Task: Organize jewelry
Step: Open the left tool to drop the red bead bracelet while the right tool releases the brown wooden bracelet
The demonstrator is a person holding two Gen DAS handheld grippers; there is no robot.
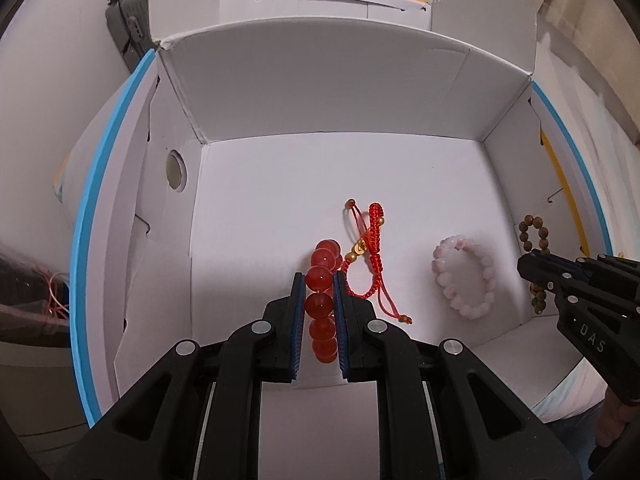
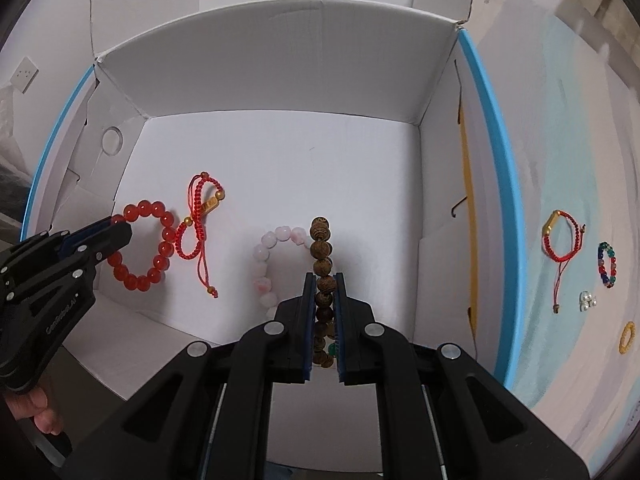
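My left gripper [image 1: 318,280] is shut on a red bead bracelet [image 1: 321,304] inside the white box [image 1: 340,92]. It also shows in the right wrist view [image 2: 116,224], holding the red bead bracelet [image 2: 160,248] low over the box floor. My right gripper [image 2: 323,280] is shut on a brown wooden bead bracelet [image 2: 322,256] over the box's right part; it shows in the left wrist view [image 1: 528,266] with the wooden bracelet [image 1: 534,232]. A red cord bracelet [image 1: 370,256] [image 2: 198,224] and a pink bead bracelet [image 1: 466,280] [image 2: 266,264] lie on the box floor.
Outside the box on the right lie a red cord bracelet with a gold bar [image 2: 560,240], a multicoloured bead bracelet [image 2: 606,266], a small silver piece [image 2: 588,300] and a gold ring [image 2: 627,338]. The box has tall walls and a blue rim [image 2: 492,140].
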